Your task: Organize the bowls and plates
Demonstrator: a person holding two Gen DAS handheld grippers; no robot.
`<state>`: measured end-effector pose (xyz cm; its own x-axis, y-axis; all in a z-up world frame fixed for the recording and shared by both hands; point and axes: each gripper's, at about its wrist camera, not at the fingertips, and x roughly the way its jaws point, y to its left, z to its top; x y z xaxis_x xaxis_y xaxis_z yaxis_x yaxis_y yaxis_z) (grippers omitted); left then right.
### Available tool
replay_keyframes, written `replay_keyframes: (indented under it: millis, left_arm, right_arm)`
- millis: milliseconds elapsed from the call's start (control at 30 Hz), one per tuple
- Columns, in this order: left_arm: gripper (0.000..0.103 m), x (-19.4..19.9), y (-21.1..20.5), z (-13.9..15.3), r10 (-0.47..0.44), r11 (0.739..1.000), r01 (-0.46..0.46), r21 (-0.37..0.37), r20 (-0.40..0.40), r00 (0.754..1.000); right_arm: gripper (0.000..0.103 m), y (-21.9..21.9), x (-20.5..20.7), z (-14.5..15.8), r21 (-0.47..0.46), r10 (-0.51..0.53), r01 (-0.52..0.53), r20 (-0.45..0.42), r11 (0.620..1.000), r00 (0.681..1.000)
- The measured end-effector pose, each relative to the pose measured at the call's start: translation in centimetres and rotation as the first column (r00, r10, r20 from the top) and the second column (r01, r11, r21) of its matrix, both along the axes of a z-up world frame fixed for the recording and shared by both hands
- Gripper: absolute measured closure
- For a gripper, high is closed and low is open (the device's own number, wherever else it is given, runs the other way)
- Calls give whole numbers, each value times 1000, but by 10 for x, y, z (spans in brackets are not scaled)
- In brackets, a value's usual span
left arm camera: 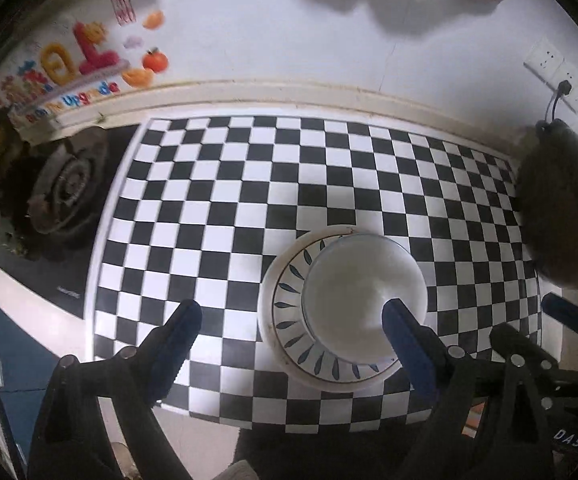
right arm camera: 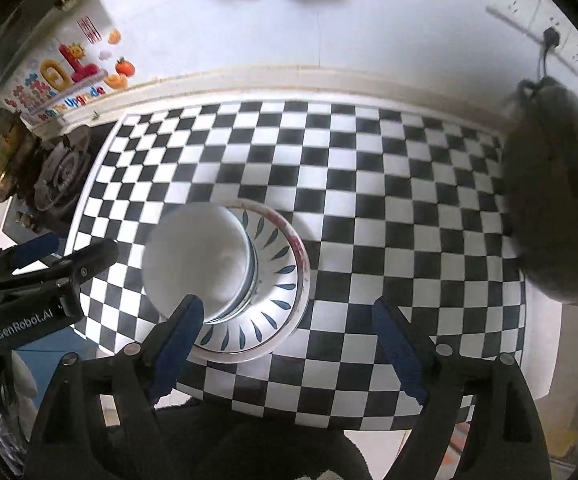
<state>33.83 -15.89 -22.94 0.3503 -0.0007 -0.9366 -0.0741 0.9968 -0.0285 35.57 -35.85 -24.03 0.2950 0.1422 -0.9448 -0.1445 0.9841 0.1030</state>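
Two pieces already sit stacked, the plain white bowl (left arm camera: 363, 296) in the blue-leaf-patterned white plate (left arm camera: 289, 316) near the front of the checkered counter (left arm camera: 217, 200), so with my left tongs (left arm camera: 291, 320) and right tongs (right arm camera: 289, 320) both wide open and empty, I judge stacking done and the next move a rim grip.

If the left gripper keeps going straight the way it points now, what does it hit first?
Probably the checkered mat: the open left gripper aims at bare squares just left of the plate holding the white bowl. Depth is unclear; its right finger may clip the bowl.
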Motion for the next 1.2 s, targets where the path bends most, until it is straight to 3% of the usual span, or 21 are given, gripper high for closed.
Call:
replay_keyframes:
  millis: [367,567,867,1200]
  left_arm:
    - [10,-52,-10,43,80,997,-81,5,91,993]
    - [10,-78,-5,72,58,998,-55,-23,179,982]
    - [10,-150,18,123,-50,999,44,27,318,947]
    - [10,-227,43,165,-129,992,115,60,386,914]
  right_arm:
    - [14,-5,-26,47,24,52,-55,97,998,994]
    - [14,-6,-58,73,25,20,-24,166,999,986]
    - [14,16,-150,130,29,-115,111,320,993,941]
    - [14,57,-259,179,17,-195,208,419,978,887]
